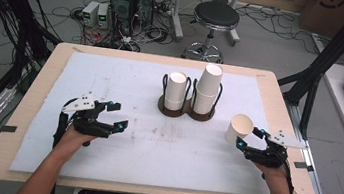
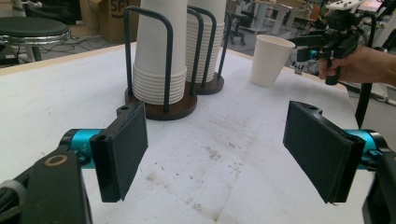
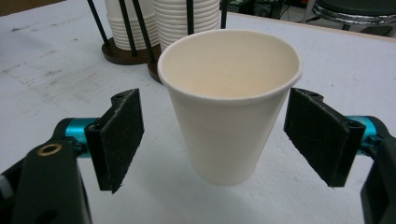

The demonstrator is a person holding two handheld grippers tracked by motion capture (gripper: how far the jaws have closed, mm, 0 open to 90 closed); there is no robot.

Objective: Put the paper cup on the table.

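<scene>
A single white paper cup stands upright on the white mat at the right. My right gripper is open around it. In the right gripper view the cup sits between the two black pads with a gap on each side. A dark wooden cup holder at the middle back carries two stacks of cups, the right stack taller than the left one. My left gripper hovers open over the left of the mat, nothing between its jaws, aimed at the holder.
The mat shows dirty smudges in the middle. Black frame posts rise past the table's right edge. A black stool, computer boxes and cables lie on the floor behind the table.
</scene>
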